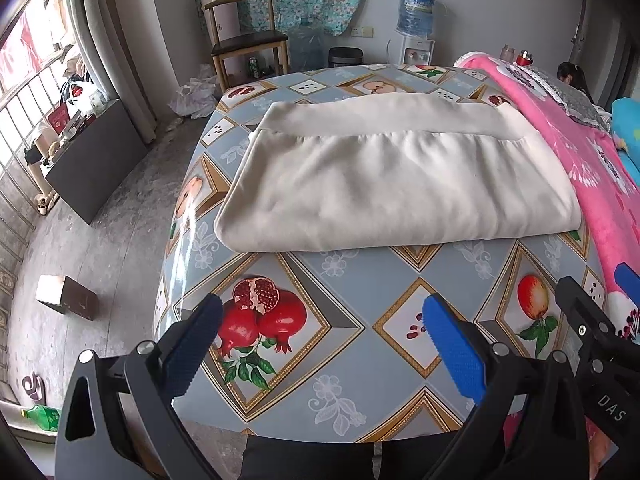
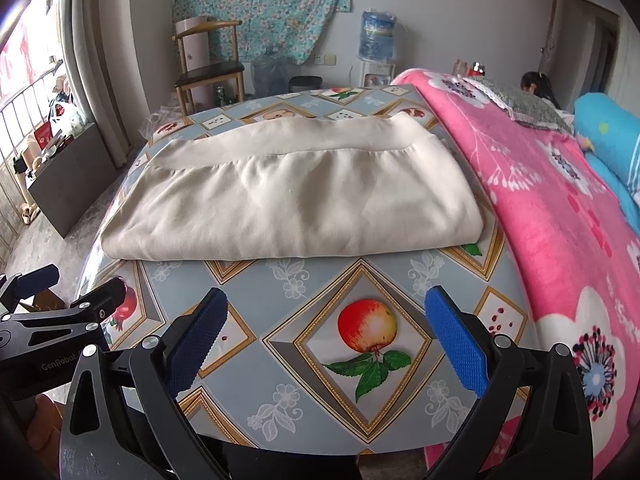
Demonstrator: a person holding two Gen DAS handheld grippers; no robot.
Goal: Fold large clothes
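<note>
A cream garment [image 1: 400,176] lies folded into a thick rectangle on the far half of the table [image 1: 344,392], which has a fruit-patterned cover. In the right wrist view the garment [image 2: 296,192] shows a wide band along its far edge. My left gripper [image 1: 326,344] hovers open over the table's near part, short of the garment, with nothing between its blue pads. My right gripper [image 2: 328,340] is open too, above the printed apple, also short of the garment. Each gripper shows at the edge of the other's view: the right gripper [image 1: 600,292] and the left gripper [image 2: 72,288].
A pink flowered blanket [image 2: 560,220] covers a bed against the table's right side. A person [image 2: 536,84] sits far right. Behind the table stand a wooden chair [image 1: 248,36] and a water dispenser [image 1: 416,24]. A dark cabinet [image 1: 96,160] and a small box [image 1: 66,296] are on the floor left.
</note>
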